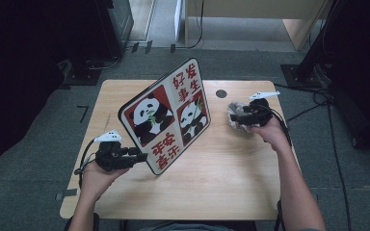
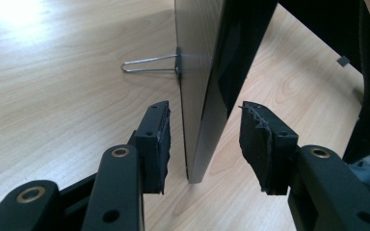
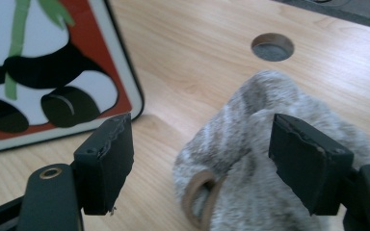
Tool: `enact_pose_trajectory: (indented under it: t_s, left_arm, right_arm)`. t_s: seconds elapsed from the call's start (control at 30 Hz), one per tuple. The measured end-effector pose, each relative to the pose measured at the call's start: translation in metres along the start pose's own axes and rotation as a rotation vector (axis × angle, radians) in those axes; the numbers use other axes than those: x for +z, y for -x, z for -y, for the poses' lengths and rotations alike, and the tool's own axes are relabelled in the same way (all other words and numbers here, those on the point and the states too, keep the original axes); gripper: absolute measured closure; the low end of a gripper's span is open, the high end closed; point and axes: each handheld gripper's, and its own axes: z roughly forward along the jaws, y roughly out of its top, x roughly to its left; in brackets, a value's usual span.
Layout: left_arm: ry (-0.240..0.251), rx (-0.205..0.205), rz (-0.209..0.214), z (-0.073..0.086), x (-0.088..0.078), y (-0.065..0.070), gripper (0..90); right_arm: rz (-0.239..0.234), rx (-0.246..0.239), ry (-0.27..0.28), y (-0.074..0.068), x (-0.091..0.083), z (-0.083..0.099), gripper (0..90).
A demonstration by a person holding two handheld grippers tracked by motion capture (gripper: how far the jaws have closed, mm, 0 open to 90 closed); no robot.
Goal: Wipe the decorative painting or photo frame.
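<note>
Counting things first, going left to right: one left gripper (image 1: 142, 156), one panda board (image 1: 166, 118), one wire prop (image 2: 149, 63) on the back of it, one fuzzy grey cloth bundle (image 1: 232, 108) with one tan ring (image 3: 197, 197), one right gripper (image 1: 236, 118). Two grippers in total, one hand on each.

Starting on the left: sitting low at the near left of the table (image 1: 212, 183), straddling the board's bottom corner with the jaws about half open. Leaving a thin gap on the back side and a wider one on the printed side, so not pinching anything, just bracketing the edge. Leaning back on that wire prop, showing two pandas, red panels and red characters, and taking up the middle of the table between the two hands.

Moving right: hovering at the far right of the table with the jaws parted wide around the grey bundle. Keeping the one pad clear of the fabric; possibly brushing it with the other, hard to call since that pad is covering the spot. Not clamping on it either way. Lying just right of the board, near one round cable hole (image 1: 221, 94).

Sitting on a light wood top, with grey carpet (image 1: 29, 159) all round, black cables (image 1: 318, 101) trailing on the right and pale wooden furniture (image 1: 250, 9) standing at the back.
</note>
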Motion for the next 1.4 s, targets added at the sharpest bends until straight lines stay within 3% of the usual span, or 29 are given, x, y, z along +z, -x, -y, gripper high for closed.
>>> enact_pose_trajectory:
  t_s: [0.07, 0.37, 0.6, 0.87, 0.93, 1.07, 1.4]
  left_arm:
    - [0.005, 0.002, 0.001, -0.001, 0.0, 0.0, 54.8]
    - [0.012, 0.013, 0.001, -0.004, 0.005, -0.002, 55.3]
    - [0.022, 0.01, -0.004, -0.005, 0.009, -0.003, 56.6]
    - [0.034, 0.005, -0.007, -0.005, 0.013, -0.003, 60.0]
    - [0.036, 0.005, -0.008, -0.005, 0.015, -0.003, 60.9]
    - [0.04, 0.008, -0.006, -0.006, 0.017, -0.002, 62.5]
    - [0.066, 0.005, 0.012, -0.005, 0.023, -0.002, 68.6]
  right_arm:
    - [0.02, -0.004, 0.005, 0.005, 0.0, -0.001, 24.5]
    - [0.114, 0.071, 0.012, 0.034, -0.002, 0.003, 23.6]
    - [0.113, 0.082, -0.045, 0.035, 0.015, 0.014, 24.4]
    - [0.077, 0.161, -0.108, 0.047, 0.037, 0.026, 35.9]
    - [0.085, 0.166, -0.108, 0.048, 0.038, 0.027, 43.0]
    - [0.114, 0.126, -0.119, 0.045, 0.039, 0.029, 52.6]
    - [0.143, 0.13, -0.098, 0.041, 0.041, 0.032, 61.6]
